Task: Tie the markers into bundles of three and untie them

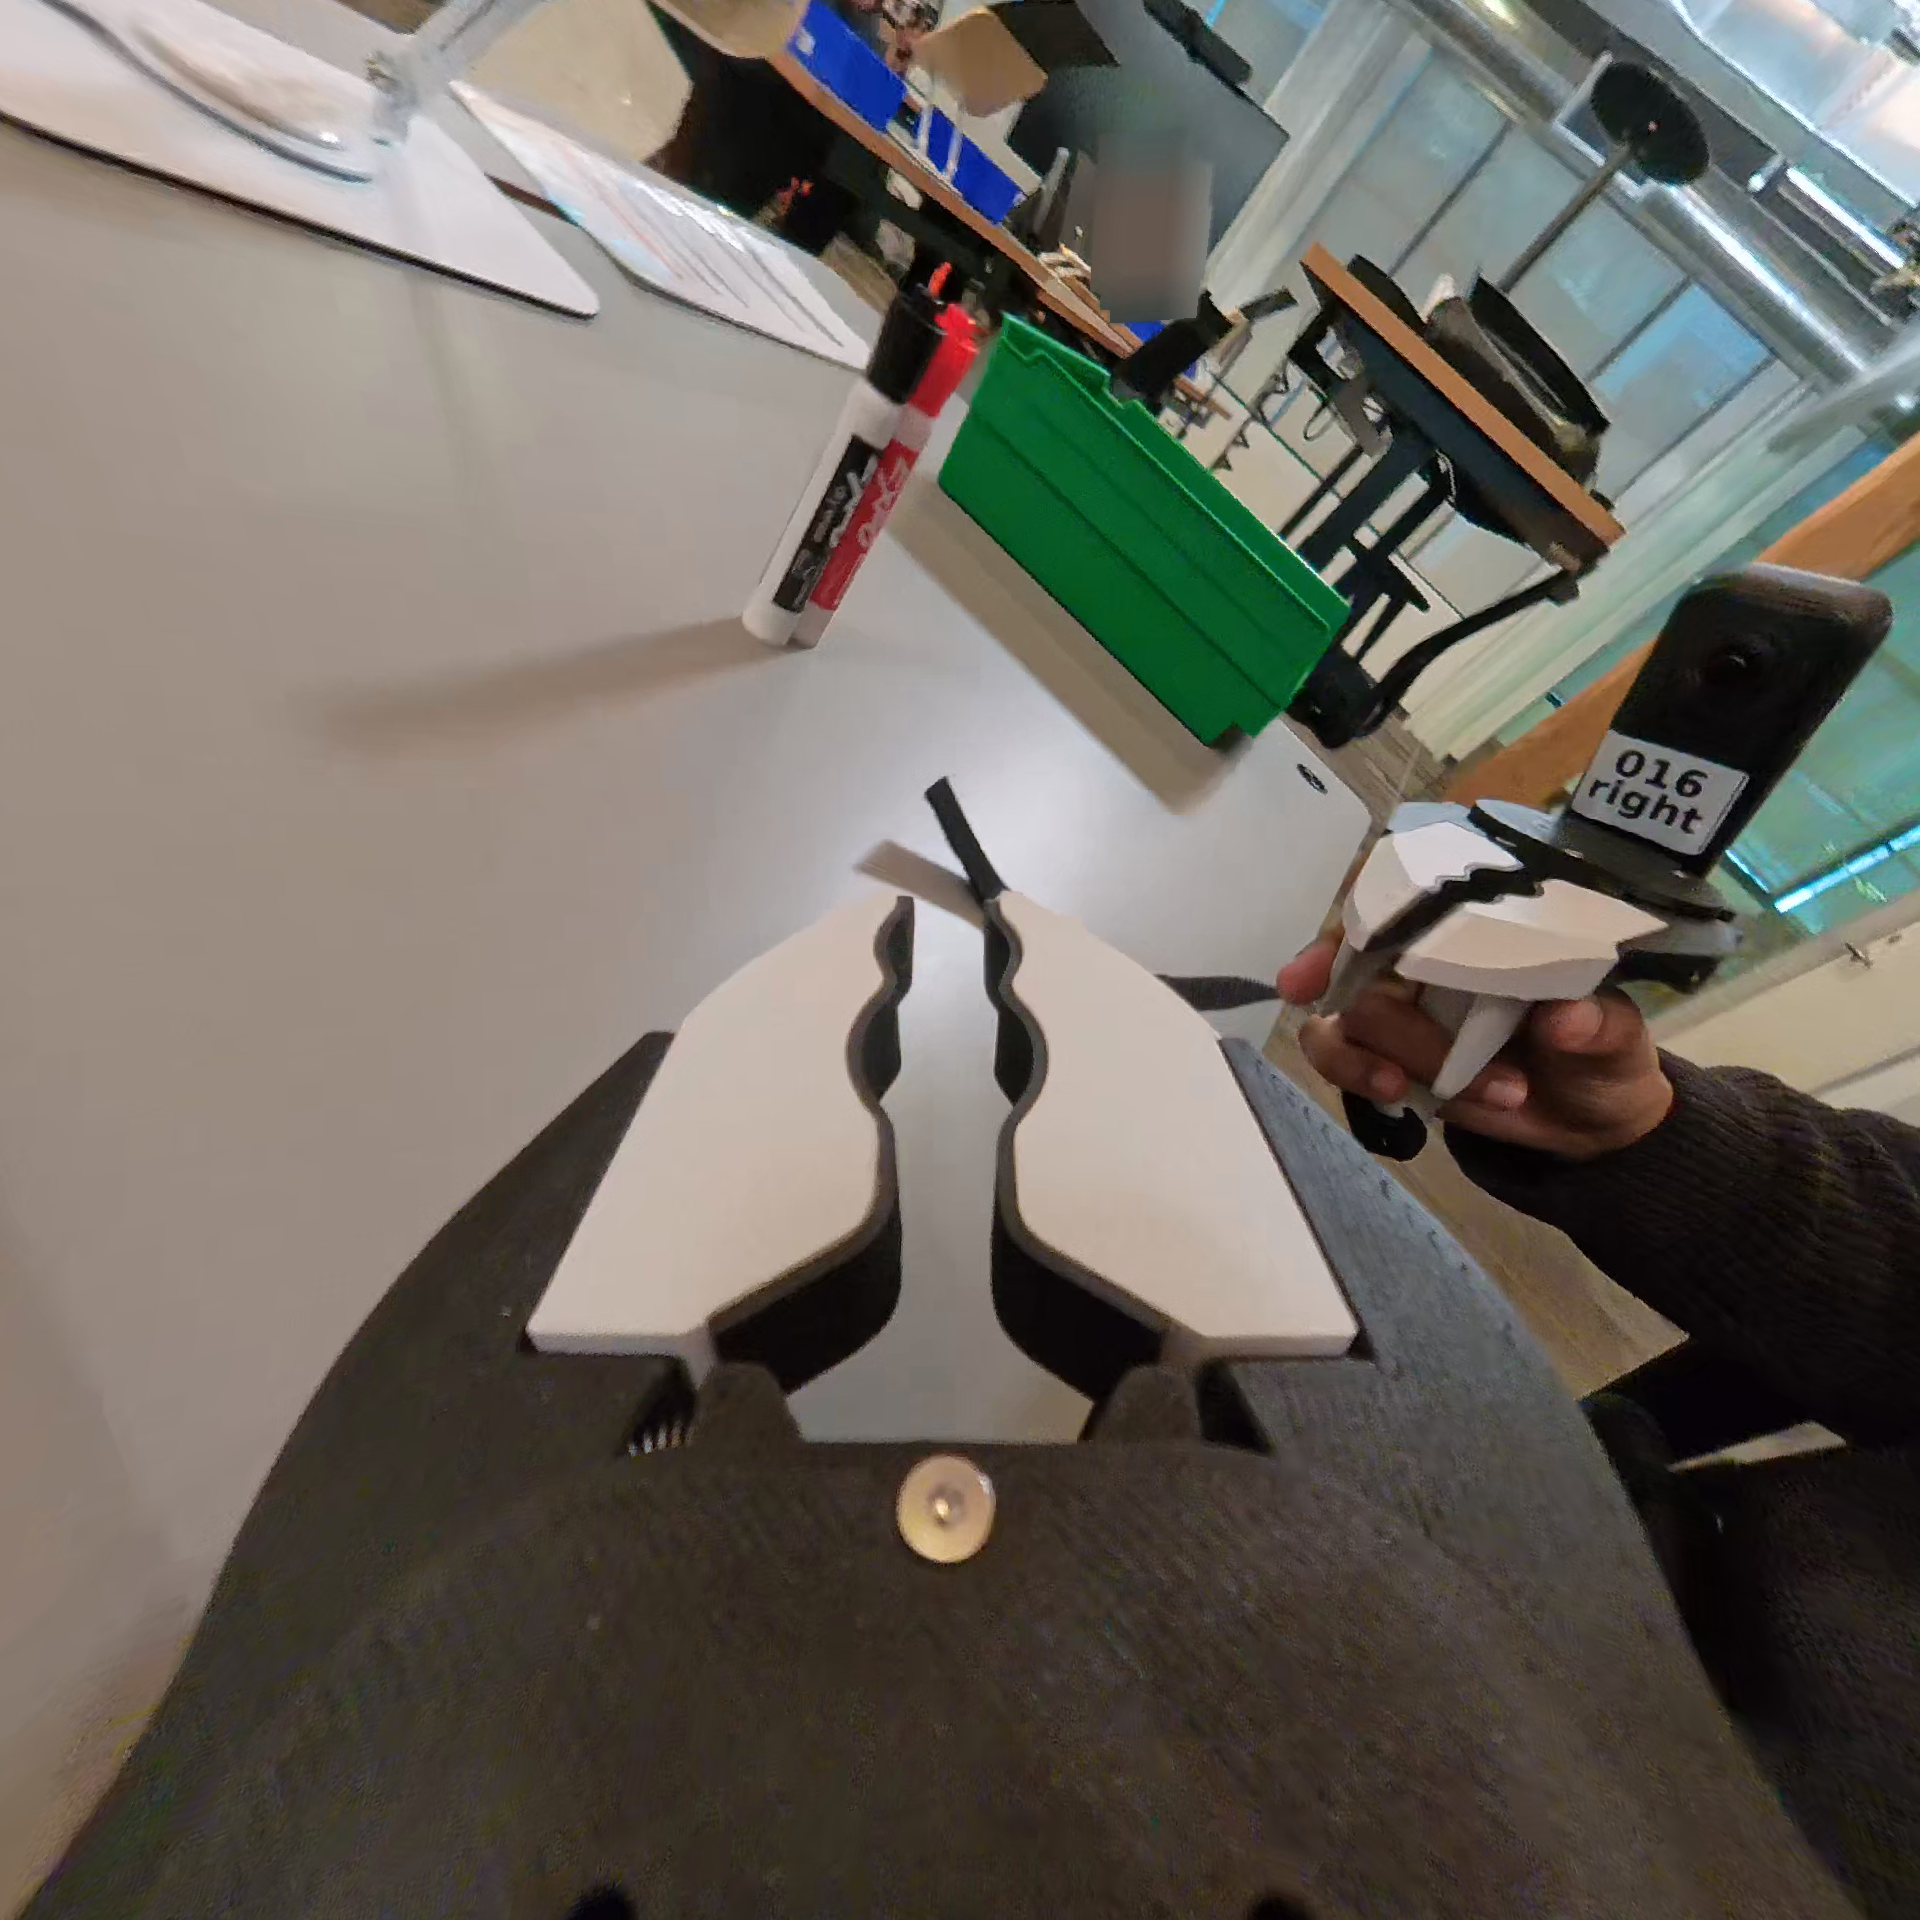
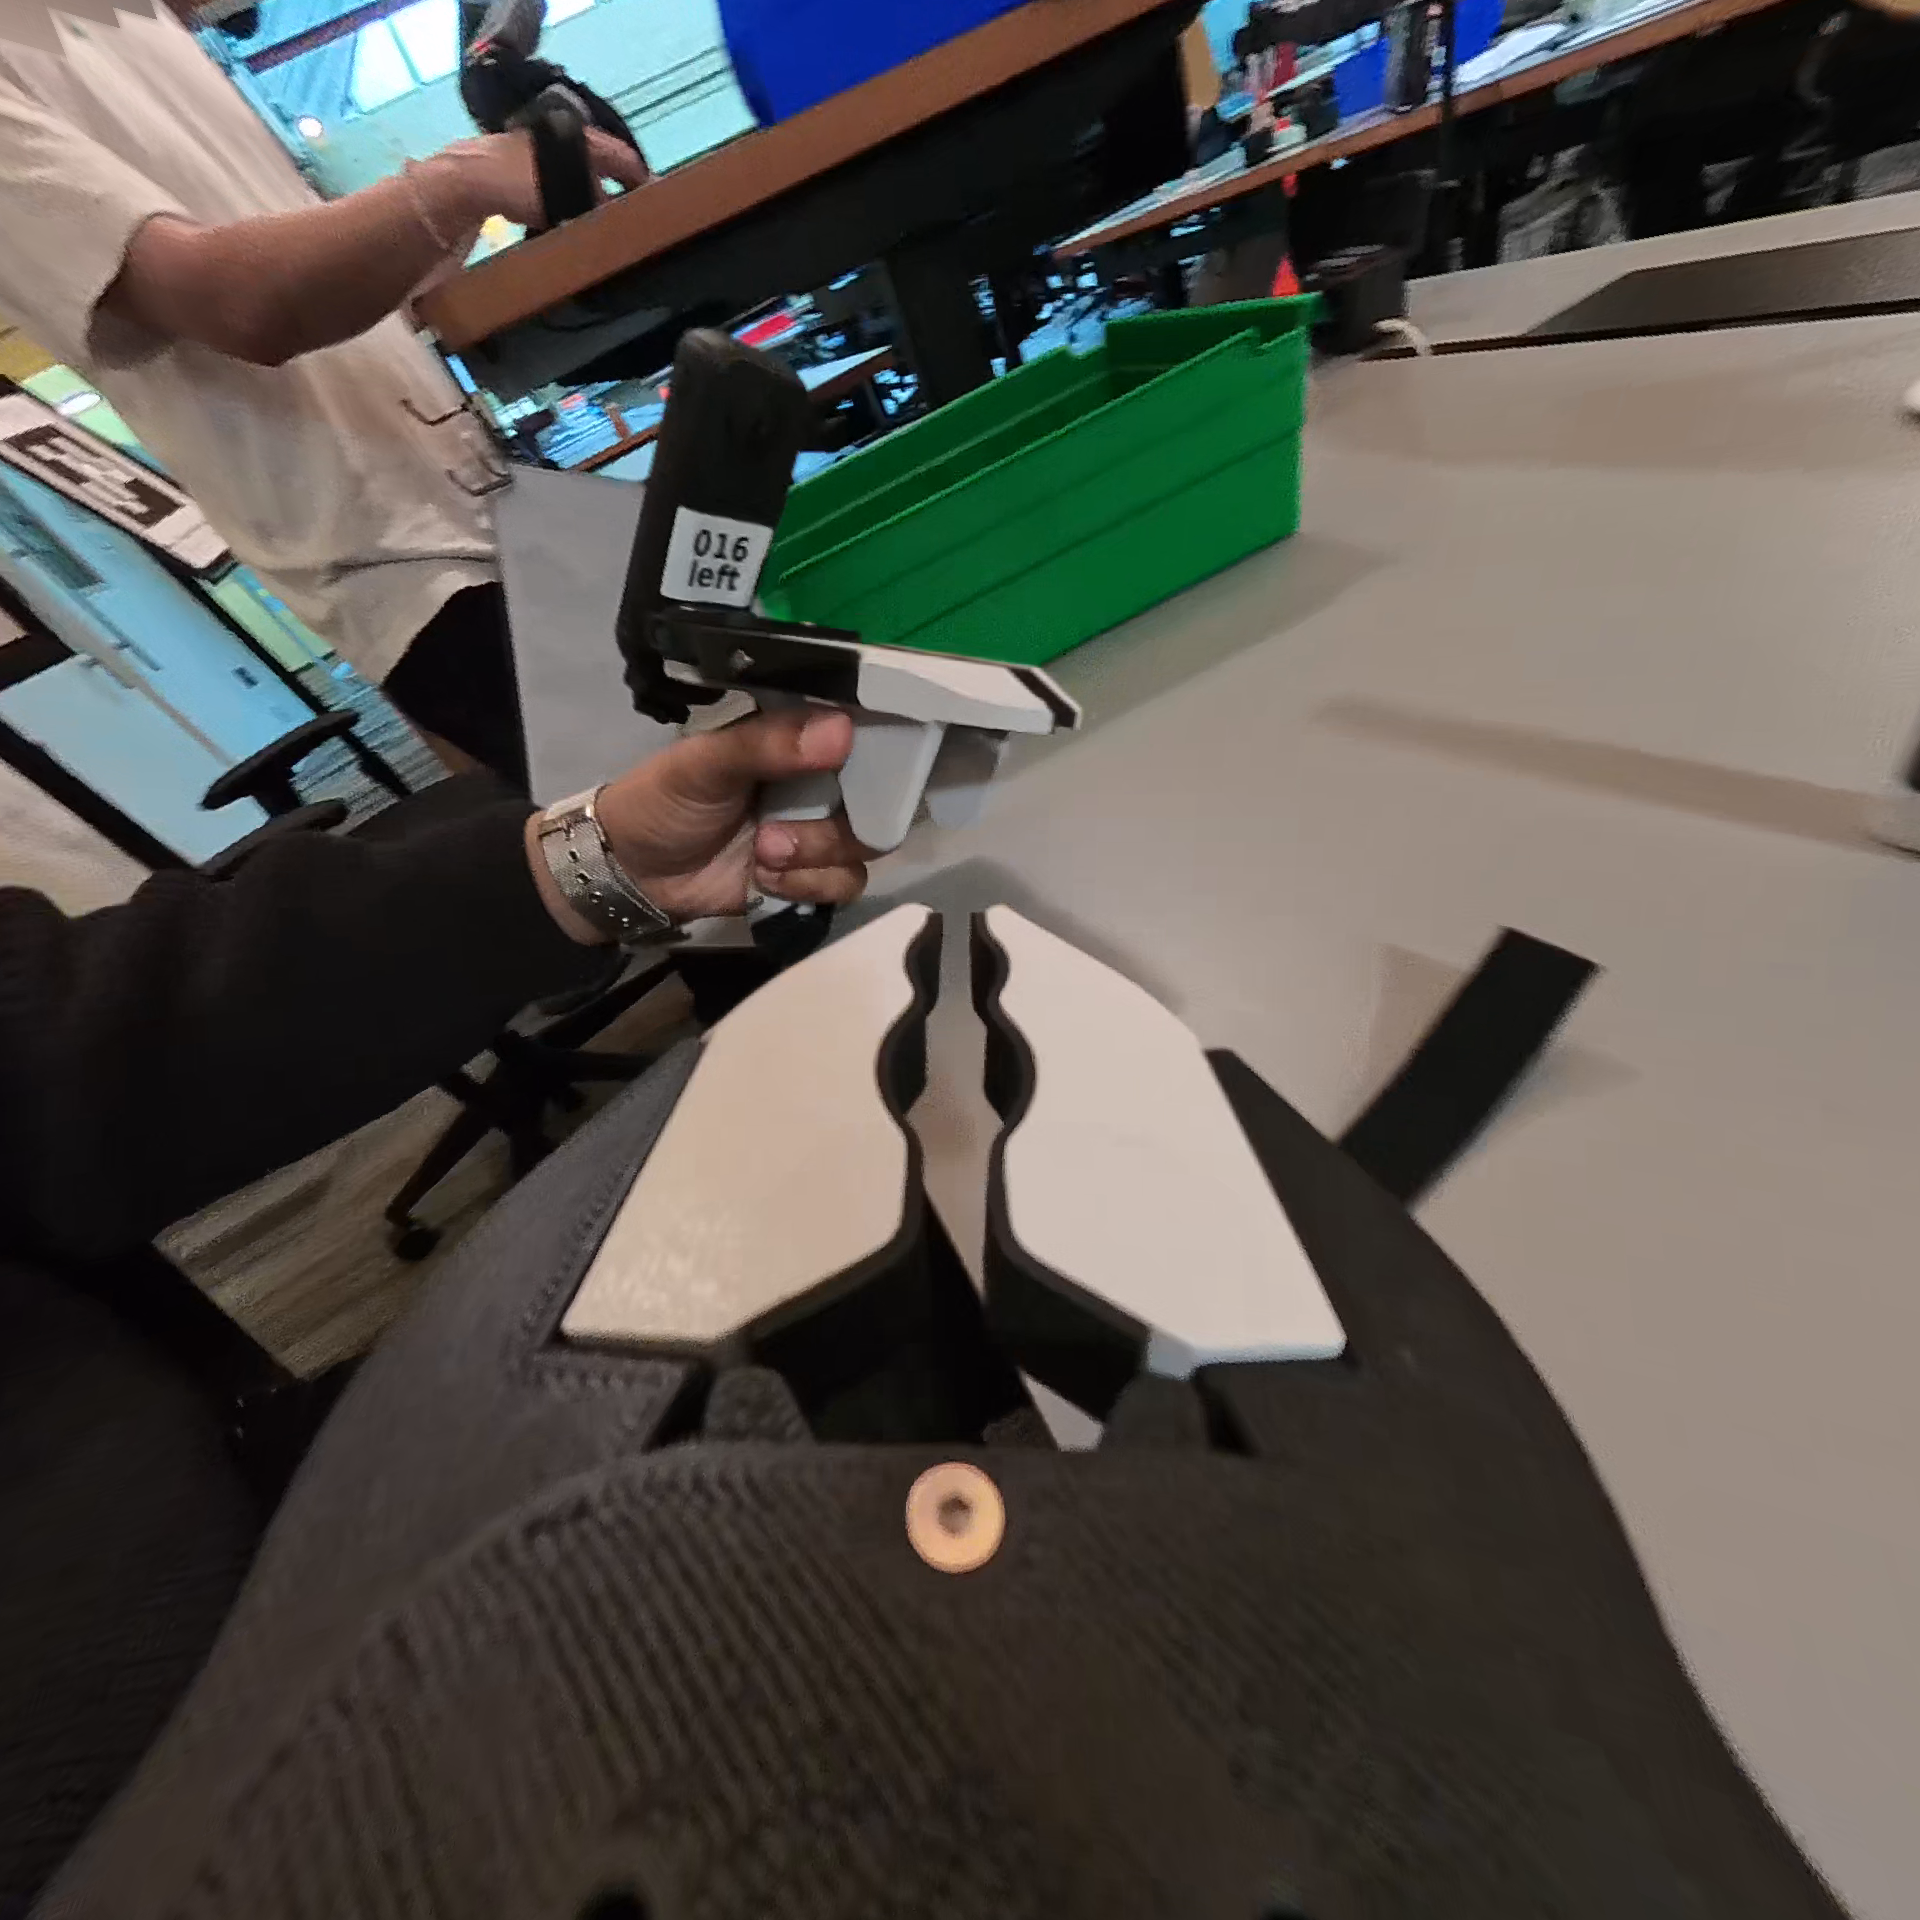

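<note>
The left gripper (image 1: 948,914) hovers over the table (image 1: 364,727) with its jaws apart and nothing between them. A black strap (image 1: 966,842) pokes up just past its right fingertip. The right gripper (image 2: 958,920) is nearly closed, a thin gap left and nothing in it; the flat strap (image 2: 1475,1049) lies on the table beside it. Farther off, two markers (image 1: 847,488), one black-capped and one red-capped, lie side by side, touching, unbundled. Just beside them stands a green bin (image 1: 1132,540).

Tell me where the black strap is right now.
The black strap lies flat on the grey table, just right of the right gripper in the right wrist view.
</note>
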Available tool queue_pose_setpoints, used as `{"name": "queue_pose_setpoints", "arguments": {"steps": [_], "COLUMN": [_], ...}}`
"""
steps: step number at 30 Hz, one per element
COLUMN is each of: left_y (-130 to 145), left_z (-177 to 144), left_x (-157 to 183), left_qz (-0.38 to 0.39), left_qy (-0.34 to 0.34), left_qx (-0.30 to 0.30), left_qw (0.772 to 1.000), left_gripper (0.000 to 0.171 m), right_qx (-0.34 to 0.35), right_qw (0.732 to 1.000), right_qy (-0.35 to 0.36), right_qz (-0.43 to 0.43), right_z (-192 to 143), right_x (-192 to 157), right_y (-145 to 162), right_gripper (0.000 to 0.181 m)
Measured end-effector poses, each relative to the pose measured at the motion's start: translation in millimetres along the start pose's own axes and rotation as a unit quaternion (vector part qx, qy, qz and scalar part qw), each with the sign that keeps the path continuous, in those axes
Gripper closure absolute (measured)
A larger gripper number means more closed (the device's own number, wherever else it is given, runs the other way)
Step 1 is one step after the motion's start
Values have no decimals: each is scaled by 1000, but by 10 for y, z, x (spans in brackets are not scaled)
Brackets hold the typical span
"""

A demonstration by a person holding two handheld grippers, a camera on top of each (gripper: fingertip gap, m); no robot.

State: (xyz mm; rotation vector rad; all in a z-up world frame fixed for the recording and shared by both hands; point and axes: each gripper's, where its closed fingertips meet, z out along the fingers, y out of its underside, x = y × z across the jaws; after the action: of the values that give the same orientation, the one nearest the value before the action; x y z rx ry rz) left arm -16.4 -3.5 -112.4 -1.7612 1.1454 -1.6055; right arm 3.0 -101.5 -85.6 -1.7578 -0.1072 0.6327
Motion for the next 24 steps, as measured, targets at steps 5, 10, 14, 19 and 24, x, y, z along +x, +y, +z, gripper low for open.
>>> {"name": "queue_pose_setpoints", "arguments": {"steps": [5, 10, 14, 19, 24], "left_y": [2, -9, 46, 206, 222], "left_z": [-311, -414, -319, -107, 46], "left_x": [-81, -80, -26, 84, 198], "left_qz": [-21, -46, -28, 15, 37], "left_qy": [-29, -27, -26, -16, 1], "left_qx": [44, 69, 52, 10, 4], "left_qw": [998, 996, 998, 1000, 999], "left_gripper": [158, 157, 157, 157, 157], "right_qx": [-13, 3, 4, 6, 10], "right_qw": [999, 998, 998, 998, 999], "right_qy": [-37, -40, -44, -52, -51], "right_qz": [-35, -49, -43, -41, -11], "right_z": [159, 149, 110, 51, -51], "right_x": [-353, -551, -623, -616, -528], "right_y": [143, 156, 160, 134, 126], "right_gripper": [176, 177, 176, 176, 175]}}
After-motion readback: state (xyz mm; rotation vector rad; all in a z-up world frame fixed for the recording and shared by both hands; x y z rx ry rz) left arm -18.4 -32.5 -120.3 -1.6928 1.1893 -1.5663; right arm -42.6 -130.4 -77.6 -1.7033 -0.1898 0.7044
